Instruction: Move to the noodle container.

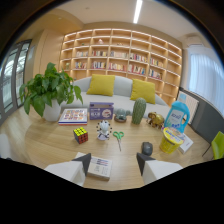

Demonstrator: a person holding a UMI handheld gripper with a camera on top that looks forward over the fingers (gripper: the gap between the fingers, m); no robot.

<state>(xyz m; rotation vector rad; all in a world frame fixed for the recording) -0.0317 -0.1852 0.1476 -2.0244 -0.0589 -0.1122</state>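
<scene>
The noodle container is a yellow cup with a printed lid, standing on the wooden table ahead of my right finger and off to the right of it. My gripper is open, its two dark fingertips wide apart above the table's near part. A white box lies on the table between the fingers, with gaps on both sides. The cup is well beyond the fingers' reach.
On the table stand a potted plant, a Rubik's cube, green scissors, a small zebra-patterned figure, a cactus-shaped ornament, a blue detergent bottle and a dark mouse-like object. A sofa with yellow cushions and bookshelves lie behind.
</scene>
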